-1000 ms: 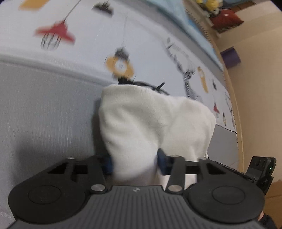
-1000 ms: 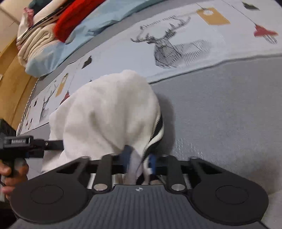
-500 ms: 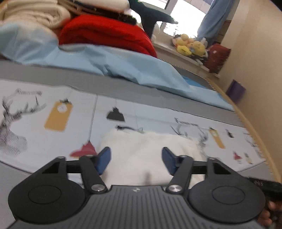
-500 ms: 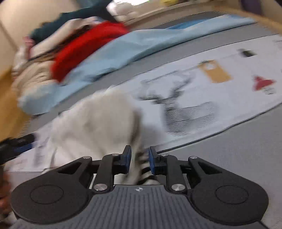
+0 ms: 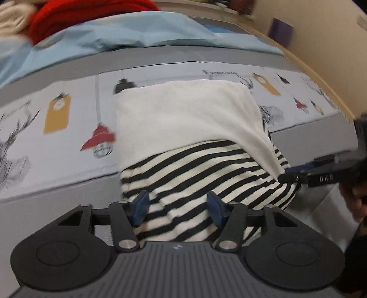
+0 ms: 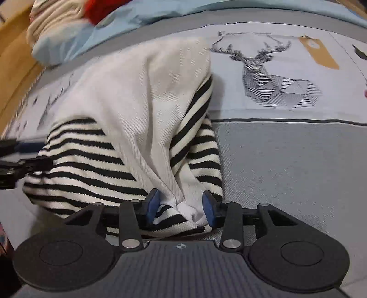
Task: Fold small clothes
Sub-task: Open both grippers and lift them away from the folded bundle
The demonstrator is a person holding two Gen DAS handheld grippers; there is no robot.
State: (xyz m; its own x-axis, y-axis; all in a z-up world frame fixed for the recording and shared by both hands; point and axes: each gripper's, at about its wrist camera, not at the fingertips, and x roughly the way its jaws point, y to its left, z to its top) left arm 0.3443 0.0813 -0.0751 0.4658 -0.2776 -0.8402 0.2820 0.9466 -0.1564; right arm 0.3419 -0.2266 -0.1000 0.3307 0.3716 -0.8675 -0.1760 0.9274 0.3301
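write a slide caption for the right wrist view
Right claw open around a bunched corner of the striped garment on the deer-print bedspread.

— What carries everything here?
— A bed (image 6: 286, 160), grey, with a pale printed sheet (image 6: 263, 41) across it: deer, lamps, tags.
— And directly on it?
— A garment (image 5: 183, 128), white over black stripes, lies ahead of the jaws. Well beyond lies a light blue cover (image 5: 128, 32), with red bedding (image 5: 75, 11) and cream bedding (image 6: 57, 25) heaped at the far edge.
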